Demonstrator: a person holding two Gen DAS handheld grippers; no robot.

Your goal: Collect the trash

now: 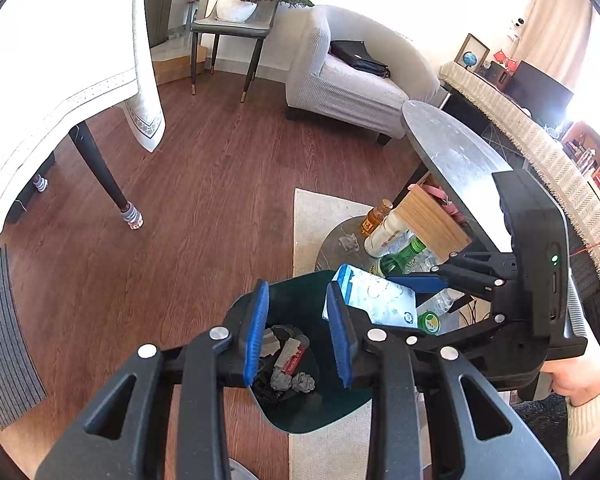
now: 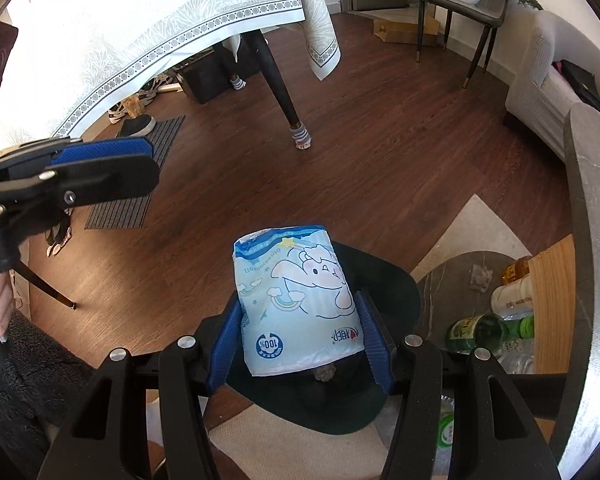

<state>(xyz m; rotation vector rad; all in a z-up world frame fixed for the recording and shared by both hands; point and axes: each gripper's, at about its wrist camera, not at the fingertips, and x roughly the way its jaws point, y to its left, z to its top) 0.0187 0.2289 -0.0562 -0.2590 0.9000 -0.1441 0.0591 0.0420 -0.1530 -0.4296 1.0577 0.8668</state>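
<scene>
The right gripper (image 2: 300, 344) is clamping a light-blue tissue pack (image 2: 296, 300) between its pads, holding it directly over the dark green bin (image 2: 396, 292). The step in hand looks like the drop: next the jaws need to part so the pack falls inside the rim. The left gripper (image 1: 300, 336) is hanging above the same bin with nothing between its pads; in the right wrist view it is nearly closed. Crumpled paper (image 1: 302, 382) is already lying in the bin. Just beyond, bottles (image 1: 396, 256) are crowding a low round table (image 1: 332, 240), and a grey tabletop (image 1: 452, 152) is overhanging on the right, limiting room there. The wooden floor (image 1: 220, 180) to the left is lying open.
</scene>
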